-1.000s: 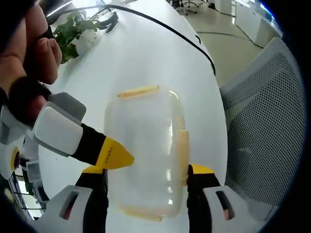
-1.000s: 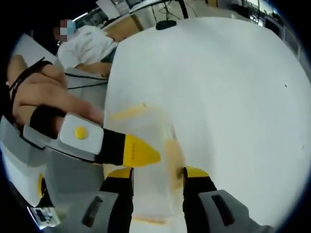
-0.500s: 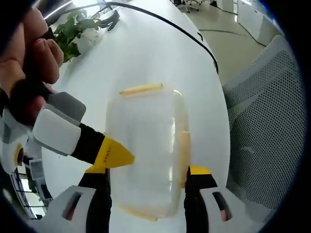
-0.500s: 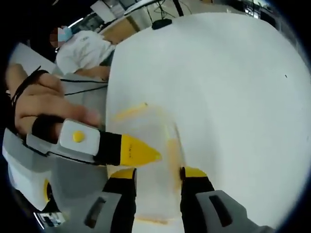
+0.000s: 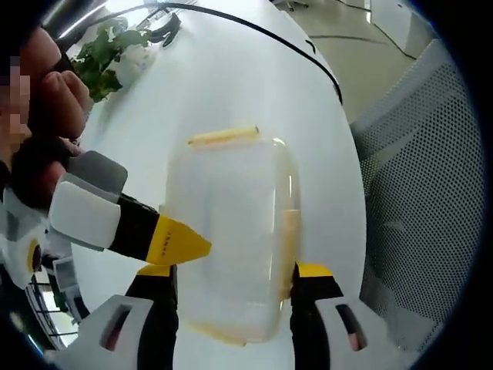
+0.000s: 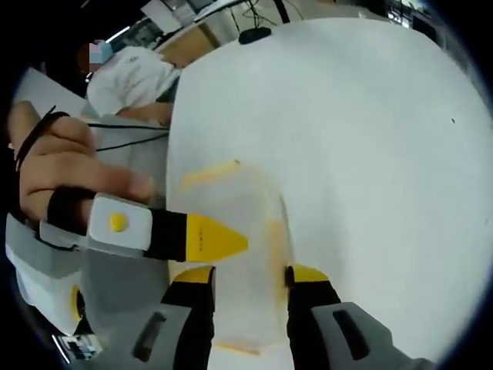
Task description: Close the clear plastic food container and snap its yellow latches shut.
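**Both grippers bracket the container on the white table**

The clear rectangular plastic food container point(image 5: 231, 231) lies flat on the round white table point(image 5: 254, 85), its lid apparently already seated on top, though the plastic is too pale for us to be sure. We count three yellow latches in the left gripper view: one along the far short edge point(image 5: 223, 136), one on the long side by the jaw tip point(image 5: 289, 239), and one at the near edge point(image 5: 216, 333). A fourth we cannot make out.

Our left gripper point(image 5: 231, 274) stands with its jaws spread, straddling the box's near end; whether the tips touch the walls we cannot tell. We judge this hold is meant to steady the box against sliding. The right gripper point(image 5: 181, 240) enters that view from the side, its yellow tip at the long edge, placed, we think, to press a latch down.

In the right gripper view the same container point(image 6: 239, 254) sits between that gripper's point(image 6: 250, 276) parted jaws, with the left gripper's yellow tip point(image 6: 216, 237) crossing in and a hand point(image 6: 65, 177) behind it.

Further out we see one leafy plant point(image 5: 108, 50), one black cable point(image 5: 262, 35), one grey mesh chair point(image 5: 416, 216), and one person in white point(image 6: 131, 77) seated beyond the table.
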`<action>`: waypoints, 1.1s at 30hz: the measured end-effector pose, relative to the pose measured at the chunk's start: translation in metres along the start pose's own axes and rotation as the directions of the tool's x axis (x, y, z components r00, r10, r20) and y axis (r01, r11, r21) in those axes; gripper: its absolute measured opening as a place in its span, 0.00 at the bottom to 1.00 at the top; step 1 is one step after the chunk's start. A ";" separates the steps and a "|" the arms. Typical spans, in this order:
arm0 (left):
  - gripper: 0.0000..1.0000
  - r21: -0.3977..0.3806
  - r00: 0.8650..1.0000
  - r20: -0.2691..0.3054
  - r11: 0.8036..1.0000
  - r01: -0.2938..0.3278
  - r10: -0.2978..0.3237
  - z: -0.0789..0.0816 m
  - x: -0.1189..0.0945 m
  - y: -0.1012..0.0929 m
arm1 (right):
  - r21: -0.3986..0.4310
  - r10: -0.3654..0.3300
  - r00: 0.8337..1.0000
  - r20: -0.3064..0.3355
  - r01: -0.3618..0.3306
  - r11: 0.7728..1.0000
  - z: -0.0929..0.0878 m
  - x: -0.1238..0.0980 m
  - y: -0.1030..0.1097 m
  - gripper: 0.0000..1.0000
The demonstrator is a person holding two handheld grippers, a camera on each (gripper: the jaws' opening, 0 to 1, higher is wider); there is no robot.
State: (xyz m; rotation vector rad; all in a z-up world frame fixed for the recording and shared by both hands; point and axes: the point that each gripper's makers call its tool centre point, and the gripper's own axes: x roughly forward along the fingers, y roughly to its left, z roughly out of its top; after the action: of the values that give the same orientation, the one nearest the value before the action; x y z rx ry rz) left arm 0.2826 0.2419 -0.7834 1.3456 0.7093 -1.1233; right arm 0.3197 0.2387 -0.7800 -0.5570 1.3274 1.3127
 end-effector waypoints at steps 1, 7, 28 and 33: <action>0.58 -0.003 1.000 -0.002 1.000 0.000 0.000 0.000 0.000 0.000 | -0.005 -0.001 1.000 0.005 0.001 1.000 0.000 -0.001 0.000 0.35; 0.59 -0.046 1.000 0.003 0.999 0.010 -0.010 0.002 -0.001 0.002 | -0.054 -0.013 0.999 0.029 0.015 0.998 0.003 -0.003 0.000 0.36; 0.74 -0.083 0.984 0.091 0.983 0.164 -0.156 0.010 -0.015 -0.007 | -0.122 -0.094 0.990 0.105 0.107 0.987 -0.013 -0.010 0.006 0.52; 0.88 -0.083 0.971 0.096 0.971 0.225 -0.217 0.007 -0.017 -0.017 | -0.169 -0.135 0.984 0.113 0.153 0.974 -0.013 -0.010 0.008 0.67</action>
State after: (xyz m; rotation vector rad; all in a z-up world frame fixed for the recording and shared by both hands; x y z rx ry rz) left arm 0.2594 0.2412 -0.7737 1.1519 0.8535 -1.3016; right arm 0.3105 0.2253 -0.7716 -0.6876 1.0733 1.3280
